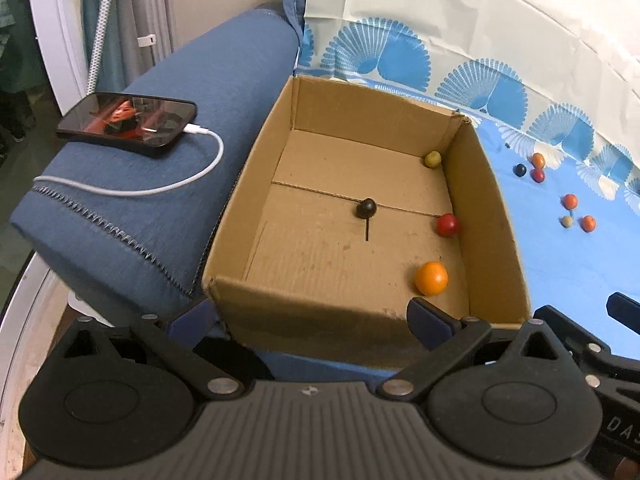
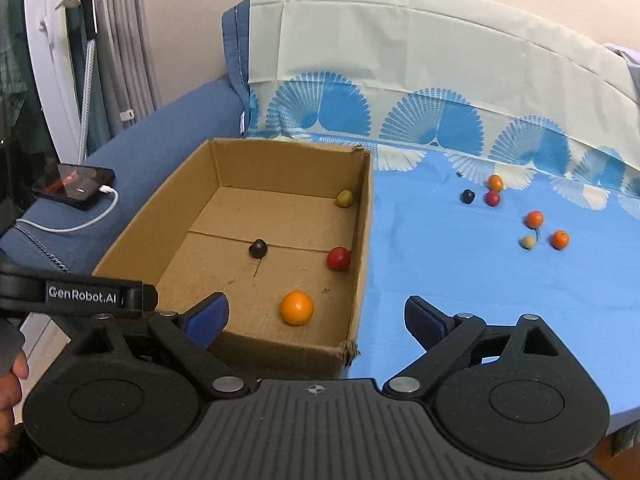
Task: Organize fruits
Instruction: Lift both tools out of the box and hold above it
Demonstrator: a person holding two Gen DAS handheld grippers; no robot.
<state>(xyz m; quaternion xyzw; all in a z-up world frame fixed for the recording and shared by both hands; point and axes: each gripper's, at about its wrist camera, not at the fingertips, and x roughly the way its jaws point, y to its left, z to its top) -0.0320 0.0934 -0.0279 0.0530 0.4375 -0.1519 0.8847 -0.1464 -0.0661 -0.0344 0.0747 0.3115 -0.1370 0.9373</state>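
An open cardboard box sits on a blue patterned cloth. Inside it lie an orange fruit, a red one, a dark one and an olive one. Several more small fruits lie loose on the cloth to the right, among them an orange one and a dark one. My left gripper hangs open above the box's near wall. Over the box's near right corner, my right gripper is open too. Neither holds anything.
A phone on a white charging cable rests on the blue padded armrest left of the box. The cloth runs up a backrest behind. A hand shows at the lower left of the right wrist view.
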